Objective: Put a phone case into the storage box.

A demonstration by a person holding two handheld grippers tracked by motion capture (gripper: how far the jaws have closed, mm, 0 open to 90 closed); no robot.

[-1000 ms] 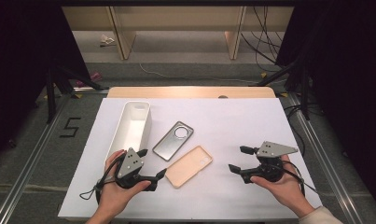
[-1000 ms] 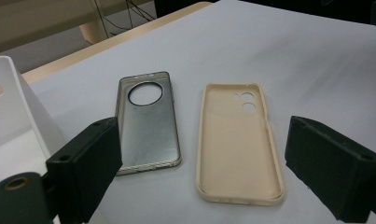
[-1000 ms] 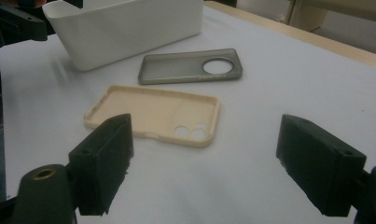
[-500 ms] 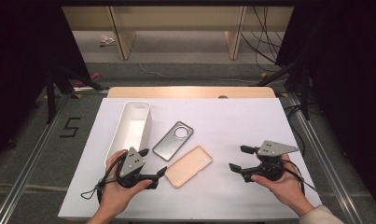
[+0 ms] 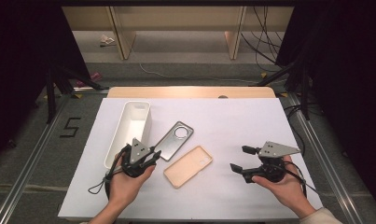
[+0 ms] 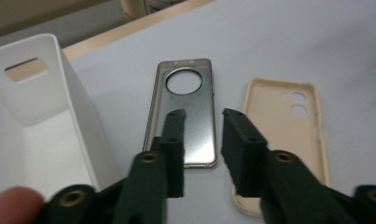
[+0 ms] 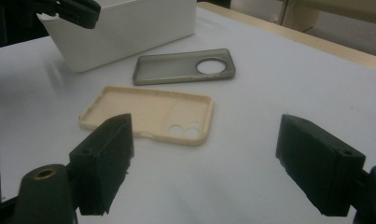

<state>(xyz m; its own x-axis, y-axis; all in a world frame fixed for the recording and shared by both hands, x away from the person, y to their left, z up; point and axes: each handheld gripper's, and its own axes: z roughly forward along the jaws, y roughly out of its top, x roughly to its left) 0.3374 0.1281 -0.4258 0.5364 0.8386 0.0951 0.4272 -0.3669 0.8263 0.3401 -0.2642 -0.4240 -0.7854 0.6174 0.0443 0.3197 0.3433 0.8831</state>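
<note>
Your left hand-held gripper (image 5: 154, 155) sits at the near end of the grey phone case (image 5: 173, 140), jaws a little apart, clamped on nothing. In the left gripper view the two black jaws hang just over the case's near end; whether they touch it, cannot tell. That grey case lies flat on the white desk (image 5: 232, 121), inner side up, round camera hole at its far end. In the left gripper view the case (image 6: 185, 109) runs straight away from the jaws.

Beige phone case (image 5: 188, 166) lies flat just beside the grey one, on its right, tilted the same way, open side up. In the left gripper view it (image 6: 288, 121) shows two small lens holes at the far end; its near end is partly hidden behind the right-hand jaw. The two cases look close but apart.

White bin (image 5: 128, 130) stands upright just left of the grey case, long and narrow, with a handle slot in its far wall.

Your right hand-held gripper (image 5: 238, 159) is well apart from both cases, at the right side of the desk, jaws spread wide, nothing between them. The right gripper view looks across the desk at the beige case (image 7: 150, 114), grey case (image 7: 183, 66) behind it, bin (image 7: 129, 28) farthest.
</note>
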